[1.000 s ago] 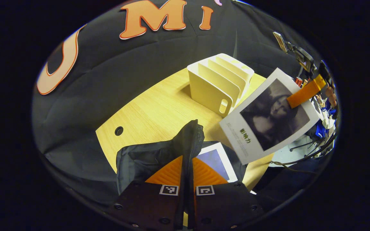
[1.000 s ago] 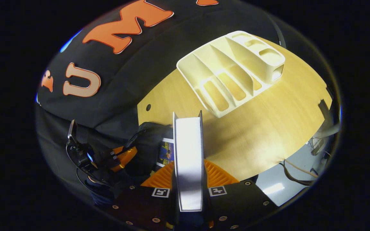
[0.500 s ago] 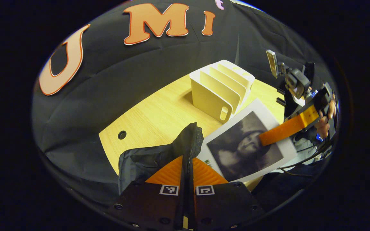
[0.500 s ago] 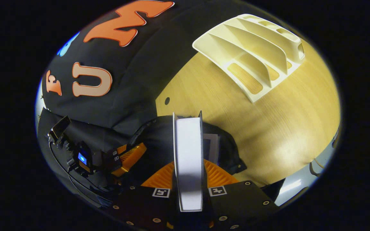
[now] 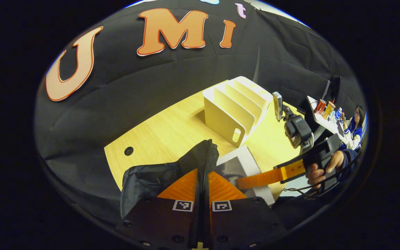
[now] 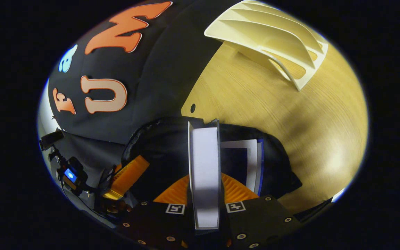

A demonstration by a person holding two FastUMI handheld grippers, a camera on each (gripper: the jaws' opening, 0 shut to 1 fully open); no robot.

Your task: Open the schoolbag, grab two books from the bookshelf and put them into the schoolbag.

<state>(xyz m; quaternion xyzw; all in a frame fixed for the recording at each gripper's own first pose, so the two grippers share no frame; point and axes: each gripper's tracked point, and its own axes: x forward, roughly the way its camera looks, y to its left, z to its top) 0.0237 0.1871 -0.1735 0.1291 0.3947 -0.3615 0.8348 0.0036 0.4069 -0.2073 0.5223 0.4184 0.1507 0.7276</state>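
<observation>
The bag (image 6: 273, 163) is open, and one book (image 6: 252, 156) already lies inside it, just right of the right gripper's (image 6: 205, 194) jaws. Those jaws are clamped on the second book (image 6: 203, 166), edge-on between them and poised over the opening. The left gripper (image 5: 203, 194) pinches the bag's rim (image 5: 205, 152), holding it up. The shelf (image 5: 234, 104) beyond stands empty. What's left, I judge: lower and release this book.

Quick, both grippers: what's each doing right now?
Left gripper: closed on the schoolbag's edge, holding it up.
Right gripper: closed on a book, over the schoolbag's opening.
</observation>
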